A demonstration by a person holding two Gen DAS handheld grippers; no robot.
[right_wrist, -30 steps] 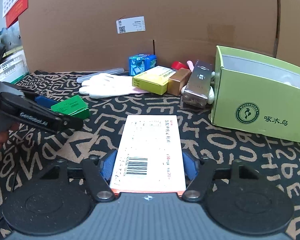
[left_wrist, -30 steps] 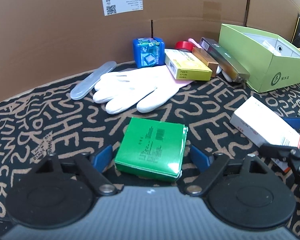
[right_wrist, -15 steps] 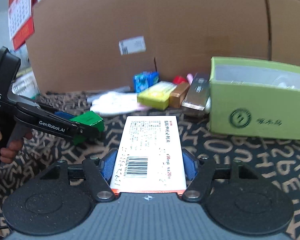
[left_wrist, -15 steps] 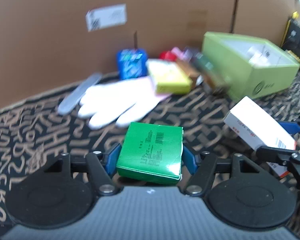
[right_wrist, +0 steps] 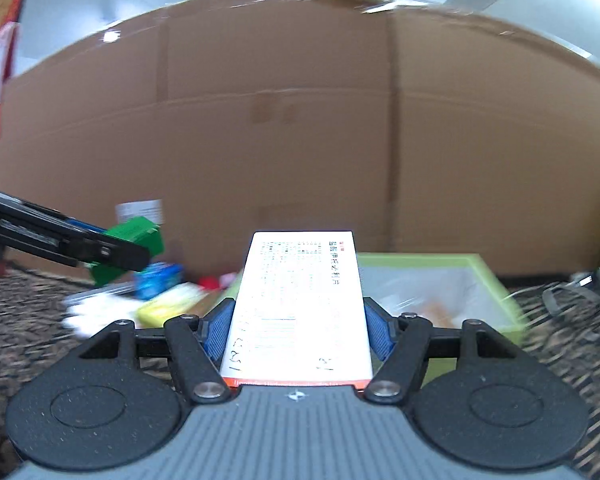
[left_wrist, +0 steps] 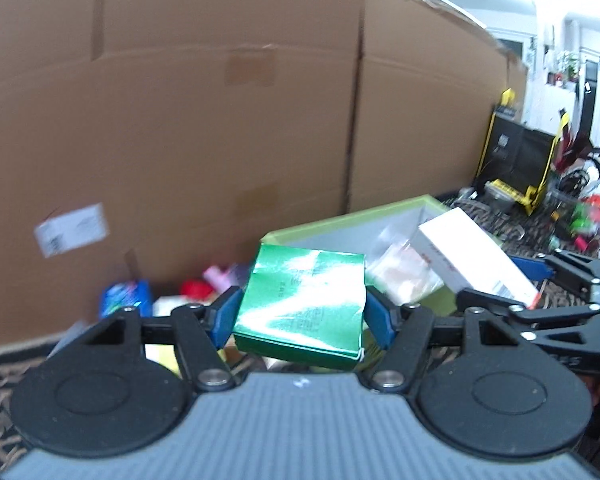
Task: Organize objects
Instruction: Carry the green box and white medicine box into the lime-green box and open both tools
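My left gripper (left_wrist: pixel 300 316) is shut on a shiny green box (left_wrist: pixel 304 300) and holds it in the air in front of the open lime-green box (left_wrist: pixel 340 228). My right gripper (right_wrist: pixel 298 328) is shut on a white medicine box (right_wrist: pixel 300 300) and holds it raised, level with the lime-green box (right_wrist: pixel 496 280) just behind and to its right. The white box (left_wrist: pixel 472 256) and the right gripper (left_wrist: pixel 536 280) also show at the right of the left wrist view. The green box (right_wrist: pixel 136 236) in the left gripper (right_wrist: pixel 132 248) shows at the left of the right wrist view.
A tall cardboard wall (left_wrist: pixel 220 120) stands behind everything. Below lie a blue box (right_wrist: pixel 160 280), a yellow box (right_wrist: pixel 168 304), a white glove (right_wrist: pixel 96 312) and a red item (left_wrist: pixel 196 289) on the patterned cloth (right_wrist: pixel 20 320). Clutter stands at the far right (left_wrist: pixel 572 216).
Both grippers have lifted their boxes off the cloth and moved towards the lime-green box. The left gripper closed on the green box within the last second.
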